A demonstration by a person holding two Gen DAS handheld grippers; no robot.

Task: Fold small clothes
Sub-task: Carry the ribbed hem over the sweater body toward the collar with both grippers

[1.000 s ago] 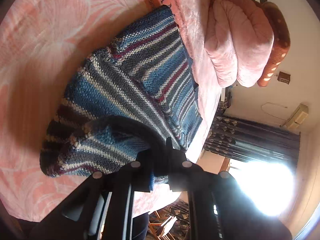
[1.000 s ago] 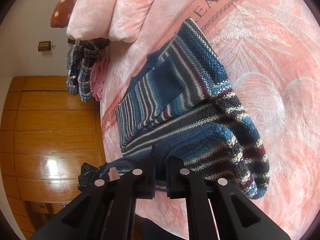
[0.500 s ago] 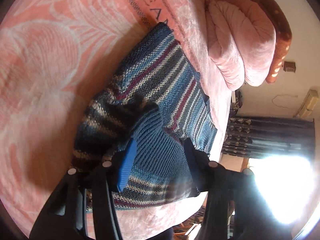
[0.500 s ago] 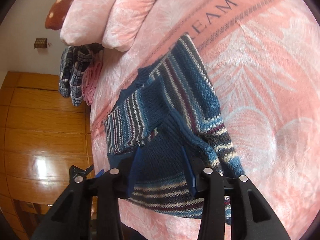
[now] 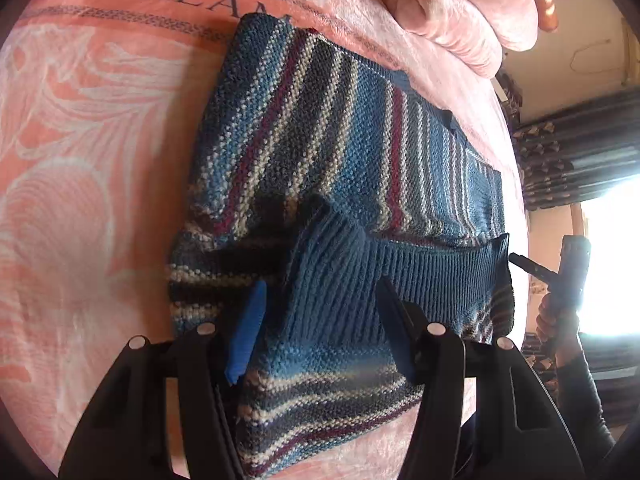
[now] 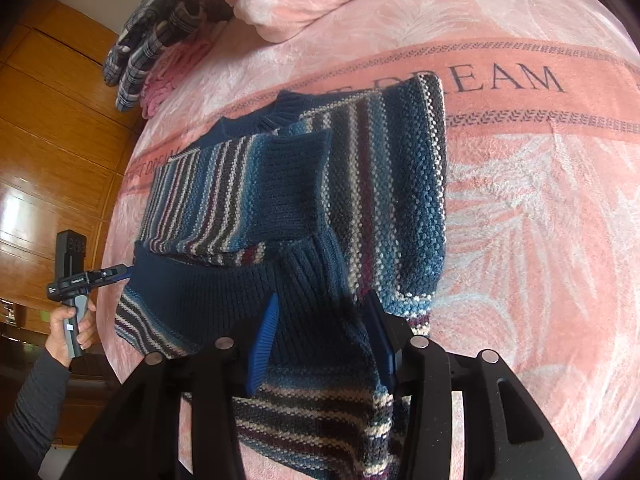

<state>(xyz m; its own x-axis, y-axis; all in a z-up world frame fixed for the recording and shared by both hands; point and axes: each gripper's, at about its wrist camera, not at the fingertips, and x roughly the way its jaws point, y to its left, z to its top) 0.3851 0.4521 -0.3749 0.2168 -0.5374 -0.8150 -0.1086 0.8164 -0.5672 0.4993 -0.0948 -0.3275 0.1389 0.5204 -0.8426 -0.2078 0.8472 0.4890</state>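
A blue knit sweater [image 5: 320, 140] with white, grey and maroon stripes lies folded on the pink blanket [image 5: 80, 160]. Its ribbed navy hem [image 5: 420, 272] is turned up over the body. My left gripper [image 5: 320, 320] is open, and the hem fabric lies loose between its blue pads [image 5: 244, 332]. My right gripper [image 6: 322, 332] is open too, straddling the ribbed hem [image 6: 200, 300] at the sweater's other end. Each view shows the other gripper hand-held at the hem's far corner: the right gripper [image 5: 560, 272] and the left gripper [image 6: 80, 280].
Pink pillows [image 5: 440, 8] lie at the head of the bed. Plaid clothes [image 6: 152, 40] sit on pink cloth near the bed's edge. A wooden wardrobe [image 6: 48, 120] stands beyond that edge. Dark curtains [image 5: 580, 152] and a bright window are on the other side.
A second ago both grippers were shut on the lifted hem. They carried it over the body, opened, and the sweater now lies folded flat.
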